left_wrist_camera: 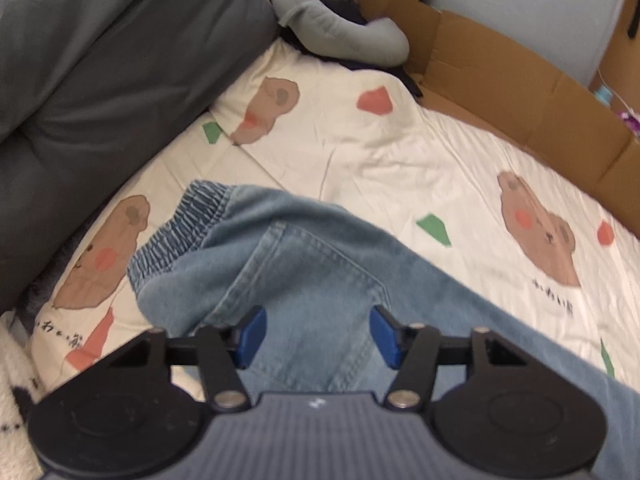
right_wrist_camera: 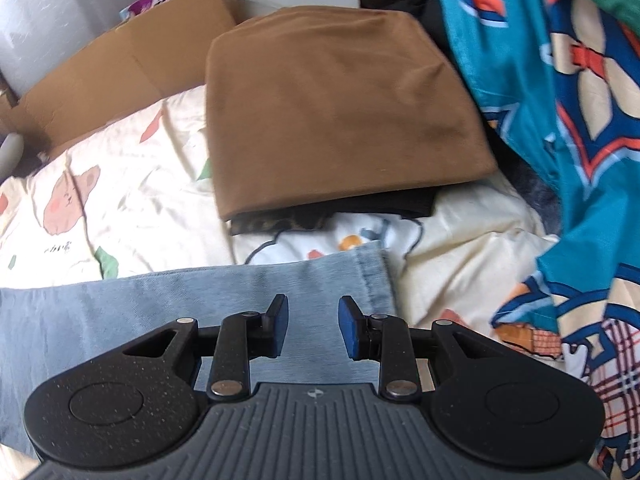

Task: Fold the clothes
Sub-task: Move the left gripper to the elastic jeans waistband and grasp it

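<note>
Light blue jeans [left_wrist_camera: 304, 264] lie on the bear-print sheet [left_wrist_camera: 400, 152], elastic waistband [left_wrist_camera: 180, 224] at the left and a back pocket facing up. My left gripper [left_wrist_camera: 318, 334] hovers over that pocket, jaws open, with the denim showing flat in the gap and not pinched. In the right wrist view a jeans leg [right_wrist_camera: 120, 304] runs across to its hem [right_wrist_camera: 376, 276]. My right gripper [right_wrist_camera: 314, 326] sits above the leg just short of the hem, its blue pads [right_wrist_camera: 352, 330] apart and nothing clamped between them.
A grey sofa cushion [left_wrist_camera: 100, 80] borders the sheet on the left, with a grey garment [left_wrist_camera: 332, 24] and cardboard walls [left_wrist_camera: 520, 88] behind. A folded brown cloth [right_wrist_camera: 340, 108] tops a small stack, and a teal patterned fabric [right_wrist_camera: 580, 140] is heaped at the right.
</note>
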A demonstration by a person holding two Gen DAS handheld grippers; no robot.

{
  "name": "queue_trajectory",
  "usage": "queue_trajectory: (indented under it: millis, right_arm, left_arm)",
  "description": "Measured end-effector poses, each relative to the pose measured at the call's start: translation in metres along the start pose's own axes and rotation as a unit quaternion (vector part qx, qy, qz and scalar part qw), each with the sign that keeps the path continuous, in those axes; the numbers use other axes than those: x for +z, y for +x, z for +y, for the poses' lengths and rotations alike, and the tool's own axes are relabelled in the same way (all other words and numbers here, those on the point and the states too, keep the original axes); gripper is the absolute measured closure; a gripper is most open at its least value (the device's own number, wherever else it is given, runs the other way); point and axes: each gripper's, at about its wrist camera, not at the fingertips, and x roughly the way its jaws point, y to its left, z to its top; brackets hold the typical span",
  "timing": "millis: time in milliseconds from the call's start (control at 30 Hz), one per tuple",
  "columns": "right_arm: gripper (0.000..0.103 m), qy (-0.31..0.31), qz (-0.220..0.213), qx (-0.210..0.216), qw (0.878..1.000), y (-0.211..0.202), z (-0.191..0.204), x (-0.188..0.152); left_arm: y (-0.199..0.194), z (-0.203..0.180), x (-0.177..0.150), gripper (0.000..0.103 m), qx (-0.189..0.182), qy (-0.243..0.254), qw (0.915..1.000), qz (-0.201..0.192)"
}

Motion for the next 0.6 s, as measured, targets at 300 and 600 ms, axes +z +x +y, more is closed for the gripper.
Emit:
queue_trajectory:
  millis: [300,600]
  right_arm:
    - [0.072,-0.009,0.024,-0.017,1.0,0.029,0.015,-0.001]
    - [0.071,-0.006,0.04,-0.045,0.998,0.054,0.008,0.003]
  left_arm:
    - [0.041,0.018,0.025,0.07,0.015,-0.036,0.999,-0.023]
    - [0.084,0.025,0.055,0.073,0.03,-0.071,0.9965,-0.032]
